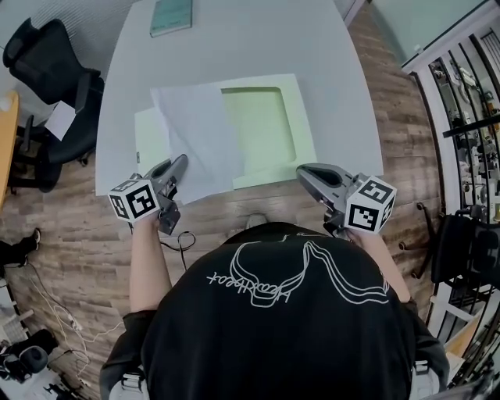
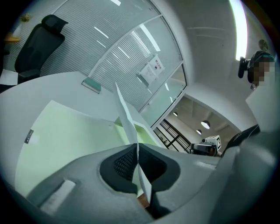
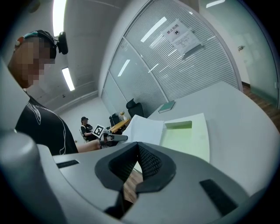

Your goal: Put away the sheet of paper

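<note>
The left gripper [image 1: 176, 164] is clamped on the near edge of the sheet of paper [image 1: 199, 133], with the thin white sheet pinched between its closed jaws. The sheet rises at a slant over the left part of a pale green folder [image 1: 269, 125], which lies on the white table [image 1: 258, 39]. The right gripper [image 1: 303, 172] hovers near the folder's near right corner, its jaws closed on nothing. A teal book [image 1: 171, 16] lies at the table's far edge. A black office chair [image 1: 51, 70] stands to the left of the table.

A green book [image 1: 170, 16] lies on the pale table [image 1: 336, 78], black chair [image 1: 51, 62] alongside.
</note>
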Demonstrator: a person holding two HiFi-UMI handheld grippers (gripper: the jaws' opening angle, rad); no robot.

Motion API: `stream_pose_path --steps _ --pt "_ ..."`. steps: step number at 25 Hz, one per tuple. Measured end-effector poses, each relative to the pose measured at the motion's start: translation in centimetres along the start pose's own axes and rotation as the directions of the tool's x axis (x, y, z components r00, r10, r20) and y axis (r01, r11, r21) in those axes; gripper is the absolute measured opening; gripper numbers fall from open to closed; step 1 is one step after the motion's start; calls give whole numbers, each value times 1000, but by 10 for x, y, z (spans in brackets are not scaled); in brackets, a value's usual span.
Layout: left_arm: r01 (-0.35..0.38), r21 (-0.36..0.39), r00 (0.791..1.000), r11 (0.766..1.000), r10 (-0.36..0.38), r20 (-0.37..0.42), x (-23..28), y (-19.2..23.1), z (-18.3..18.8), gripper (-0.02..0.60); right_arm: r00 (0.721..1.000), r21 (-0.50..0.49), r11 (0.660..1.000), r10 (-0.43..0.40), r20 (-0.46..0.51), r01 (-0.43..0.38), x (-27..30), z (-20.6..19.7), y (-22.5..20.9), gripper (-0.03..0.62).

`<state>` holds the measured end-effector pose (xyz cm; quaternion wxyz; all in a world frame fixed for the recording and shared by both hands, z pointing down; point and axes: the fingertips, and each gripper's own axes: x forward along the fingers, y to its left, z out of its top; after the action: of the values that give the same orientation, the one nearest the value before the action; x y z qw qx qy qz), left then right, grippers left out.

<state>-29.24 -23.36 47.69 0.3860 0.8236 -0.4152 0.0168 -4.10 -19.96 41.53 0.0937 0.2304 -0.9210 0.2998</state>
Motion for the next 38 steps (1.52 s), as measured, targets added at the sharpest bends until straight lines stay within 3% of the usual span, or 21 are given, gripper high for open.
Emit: stream_pose_path --steps 12,24,31,38 --pt "-78 -62 994 995 73 -80 15 29 -18 11 1000 30 1000 10 -5 -9 7 1 -15 11" --pt "-135 -112 986 985 123 -109 18 51 -34 11 1000 37 999 18 -16 -18 16 2 -23 11" --pt "-150 -127 981 981 132 -140 23 61 -41 11 1000 48 999 3 -17 -2 14 1 -30 11" --pt "-120 -165 984 979 95 -150 37 55 -41 11 1000 59 998 -9 -13 10 12 2 -35 9"
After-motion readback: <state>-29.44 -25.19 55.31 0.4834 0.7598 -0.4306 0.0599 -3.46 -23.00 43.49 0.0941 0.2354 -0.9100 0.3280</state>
